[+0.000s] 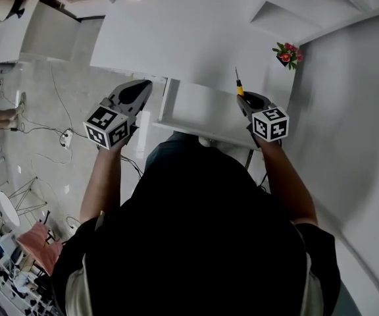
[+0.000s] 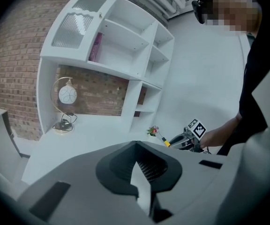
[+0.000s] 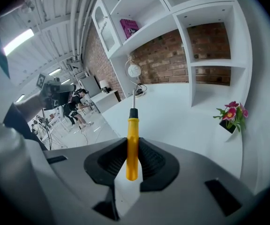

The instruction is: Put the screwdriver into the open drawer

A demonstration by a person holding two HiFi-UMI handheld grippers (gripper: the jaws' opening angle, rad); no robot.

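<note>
Screwdriver [image 3: 132,130] is up in the air, not in the drawer [image 1: 196,114] yet. R gripper [image 3: 132,163] has its 2 jaws squeezed on the yellow handle, w/ the thin metal tip sticking out past them & pointing off over the white desk [image 1: 176,31]. In the head view the tool sits by the drawer's far R corner, near where the drawer meets the desk edge; can't tell how high over it. Drawer is pulled out in front of the person, between the 2 grippers. The part of it that shows looks bare & white, so I think nothing is in it. L gripper [image 2: 138,165] holds nothing. Its jaws are close together, the tips look like they touch, & it hangs off to the L side of the drawer, apart from it. My guess on the job: the pick-up part looks done, the drawer is open, & the drop-off part is left. What's left, I think: bring the R gripper down over the middle of the drawer, lay the tool low inside, then let go. Handle is round, so it may roll a bit when let go, but prob fine b/c the drawer walls would stop it. Little pot of pink flowers [image 1: 287,54] stands on the desk off to the R, apart from the tool & not in the way.
</note>
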